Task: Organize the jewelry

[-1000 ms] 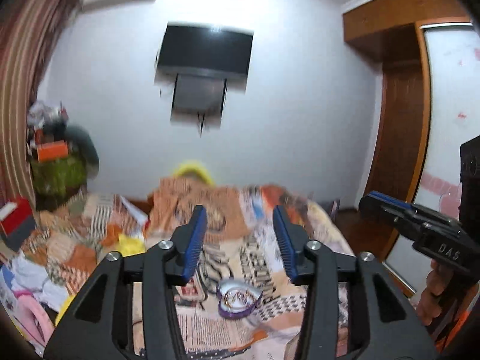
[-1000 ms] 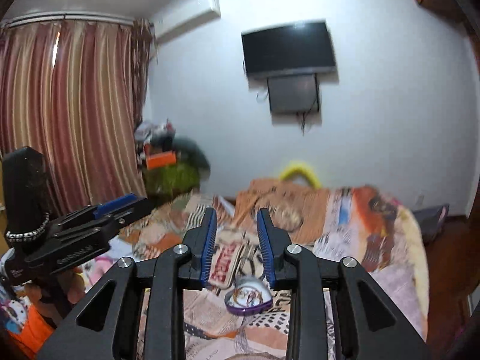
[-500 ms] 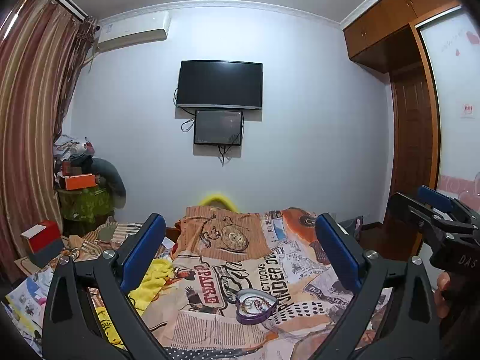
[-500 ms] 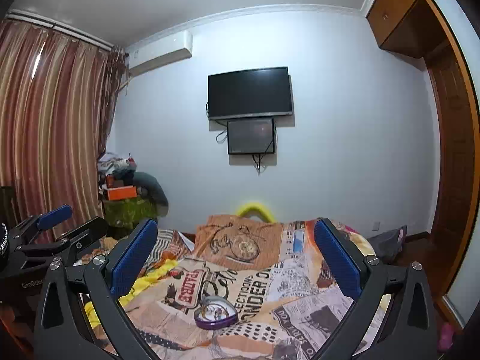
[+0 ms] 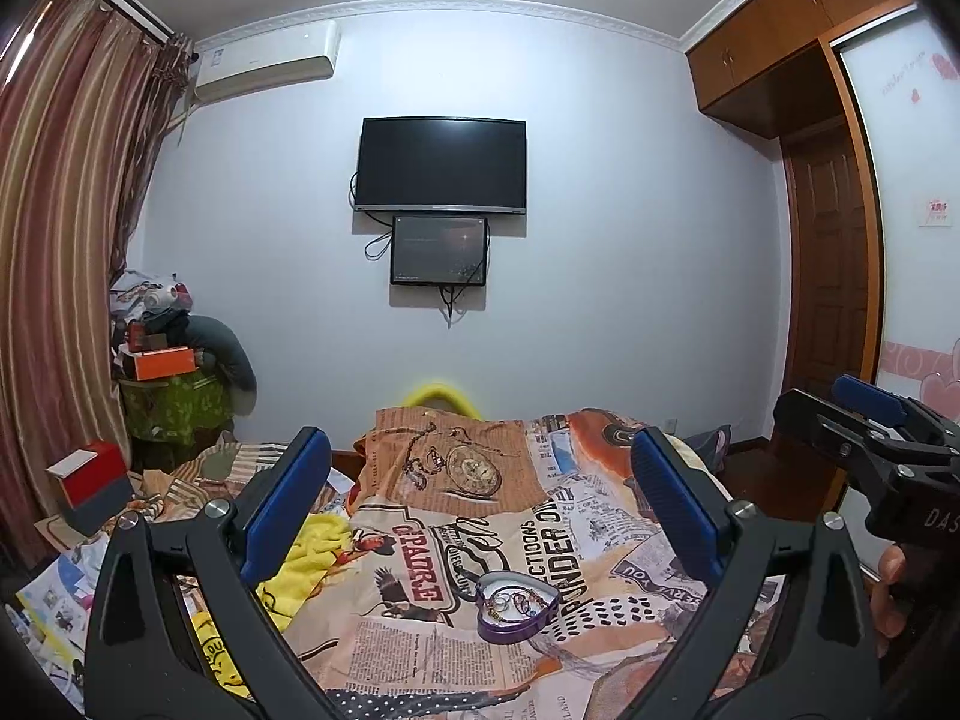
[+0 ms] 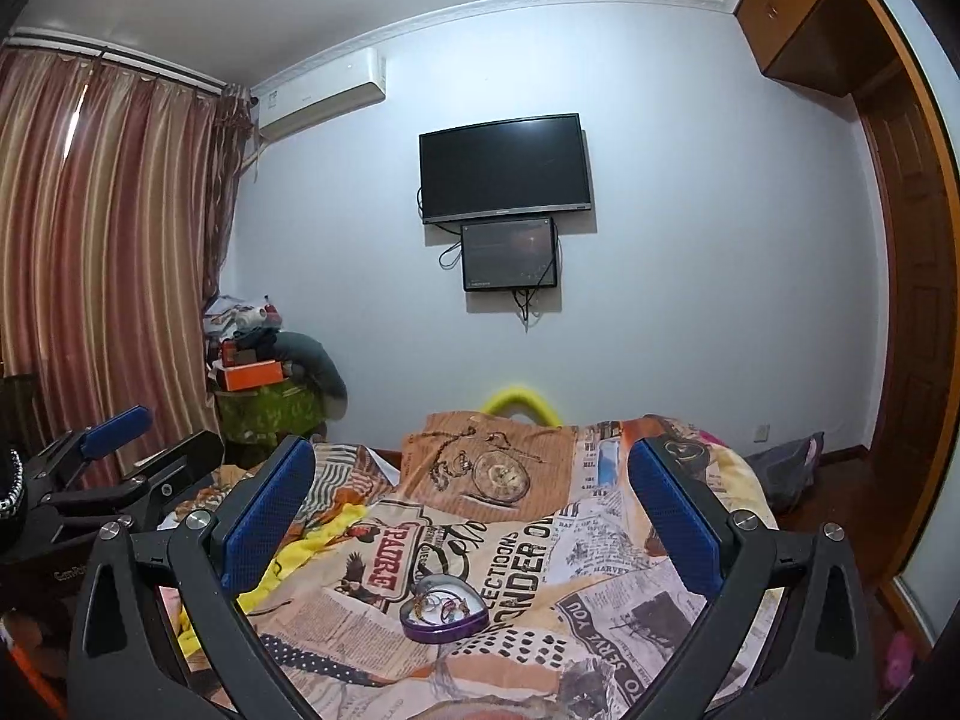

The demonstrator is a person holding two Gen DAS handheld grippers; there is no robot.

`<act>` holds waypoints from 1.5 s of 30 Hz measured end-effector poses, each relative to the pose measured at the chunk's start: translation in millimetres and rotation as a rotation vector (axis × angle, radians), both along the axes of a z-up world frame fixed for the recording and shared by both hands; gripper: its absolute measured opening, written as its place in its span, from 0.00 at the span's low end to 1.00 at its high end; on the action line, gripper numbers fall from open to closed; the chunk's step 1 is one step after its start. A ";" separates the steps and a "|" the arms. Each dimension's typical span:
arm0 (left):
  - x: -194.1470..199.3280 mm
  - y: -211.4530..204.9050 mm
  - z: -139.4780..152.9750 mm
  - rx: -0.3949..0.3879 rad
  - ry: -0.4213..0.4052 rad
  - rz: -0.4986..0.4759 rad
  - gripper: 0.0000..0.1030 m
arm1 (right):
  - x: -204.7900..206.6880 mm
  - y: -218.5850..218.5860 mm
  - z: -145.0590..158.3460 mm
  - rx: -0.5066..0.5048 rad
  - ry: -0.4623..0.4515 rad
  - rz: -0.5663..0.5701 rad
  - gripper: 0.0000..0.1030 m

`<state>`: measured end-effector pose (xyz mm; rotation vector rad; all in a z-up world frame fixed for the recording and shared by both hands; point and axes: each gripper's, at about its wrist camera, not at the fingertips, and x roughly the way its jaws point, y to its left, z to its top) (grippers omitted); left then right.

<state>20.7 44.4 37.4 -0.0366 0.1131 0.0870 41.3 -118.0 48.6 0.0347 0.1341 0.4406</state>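
Observation:
A purple heart-shaped tin [image 5: 517, 606] with several rings and small jewelry pieces inside lies open on the bed's newspaper-print cover [image 5: 600, 546]. It also shows in the right wrist view [image 6: 444, 608]. My left gripper [image 5: 480, 504] is wide open and empty, held above and short of the tin. My right gripper [image 6: 471, 504] is wide open and empty, likewise above the tin. The right gripper shows at the right edge of the left wrist view [image 5: 870, 438]; the left gripper shows at the left edge of the right wrist view [image 6: 114, 468].
A yellow cloth [image 5: 306, 564] lies on the bed left of the tin. Boxes and clutter [image 5: 90, 480] sit at the left by the striped curtain [image 5: 54, 276]. A wardrobe [image 5: 840, 240] stands on the right, a wall TV [image 5: 443, 165] ahead.
Both grippers opened from nearly shut to wide open. Both views steadied and tilted up, so the tin sits lower between the fingers.

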 end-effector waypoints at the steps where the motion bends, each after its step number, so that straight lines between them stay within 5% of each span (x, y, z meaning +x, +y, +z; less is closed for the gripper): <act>1: 0.1 0.0 -0.7 0.000 0.001 0.000 0.98 | -0.4 -0.1 0.3 -0.001 -0.001 -0.001 1.00; 45: 8.2 0.6 -8.0 -0.014 0.009 -0.005 0.98 | 4.3 -3.0 -1.1 0.009 0.037 0.007 1.00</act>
